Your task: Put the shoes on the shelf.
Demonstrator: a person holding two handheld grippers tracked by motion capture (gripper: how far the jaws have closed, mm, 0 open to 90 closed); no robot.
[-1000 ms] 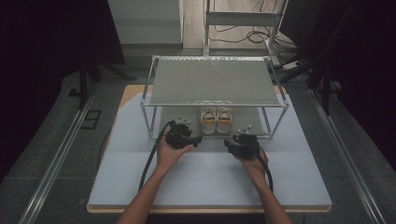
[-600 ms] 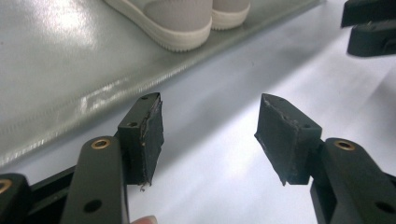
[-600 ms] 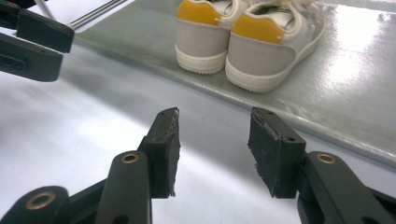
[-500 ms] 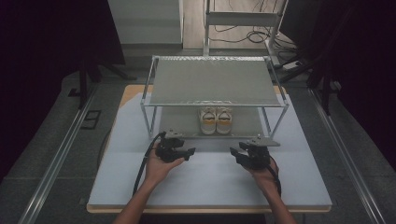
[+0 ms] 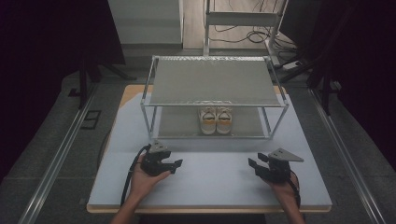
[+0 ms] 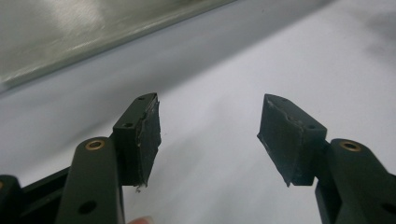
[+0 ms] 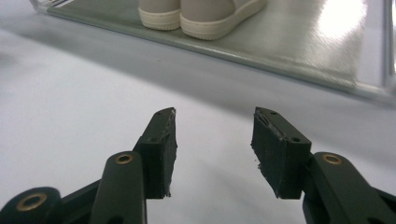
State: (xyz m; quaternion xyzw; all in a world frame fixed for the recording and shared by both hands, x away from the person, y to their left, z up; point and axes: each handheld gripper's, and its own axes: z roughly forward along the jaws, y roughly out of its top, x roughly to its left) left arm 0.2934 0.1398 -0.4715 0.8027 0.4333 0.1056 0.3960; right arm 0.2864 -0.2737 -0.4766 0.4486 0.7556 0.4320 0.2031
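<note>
Basically done: shoes [image 5: 215, 121] are sitting on the rack's [image 5: 215, 83] lower shelf, frame centre. Left gripper [image 5: 173, 165] and right gripper [image 5: 252, 164] are resting low in frame, jaws spread, empty (nothing left, I'd judge).

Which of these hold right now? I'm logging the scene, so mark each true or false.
1. The pair of shoes stands on the rack's lower shelf. True.
2. The left tool grips a shoe. False: its jaws are open and hold nothing.
3. The right tool is open over the table. True.
4. A shoe sits on the rack's top shelf. False: that shelf is bare.
</note>
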